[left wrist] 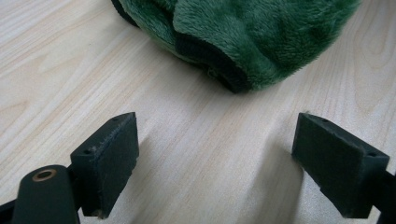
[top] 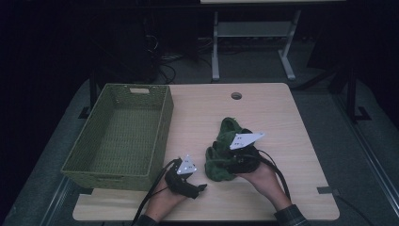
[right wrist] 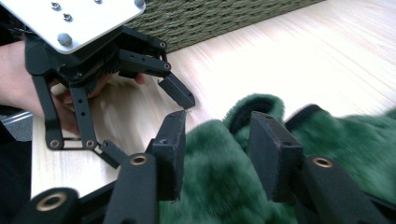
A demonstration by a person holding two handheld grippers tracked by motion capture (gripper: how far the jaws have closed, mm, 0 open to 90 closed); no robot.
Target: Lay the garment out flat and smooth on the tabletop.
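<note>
A green plush thing with black trim [top: 229, 129] lies bunched in two lumps on the middle of the wooden table [top: 287, 136]. My right gripper [top: 227, 162] is over the near lump. In the right gripper view its jaws [right wrist: 219, 133] stand partly closed with green fur [right wrist: 215, 186] filling the gap and touching both pads. My left gripper [top: 200, 188] rests low near the table's front edge, just left of the plush. Its jaws [left wrist: 217, 140] are wide open over bare wood, with the plush edge [left wrist: 243, 42] beyond the tips. The left gripper [right wrist: 144, 123] also shows in the right gripper view.
A woven green basket [top: 164, 122] stands at the table's left, its wall [right wrist: 210, 18] close behind the left gripper. A round cable hole [top: 236, 96] sits near the far edge. Bare tabletop lies right of the plush. A desk frame [top: 215, 47] stands beyond on the floor.
</note>
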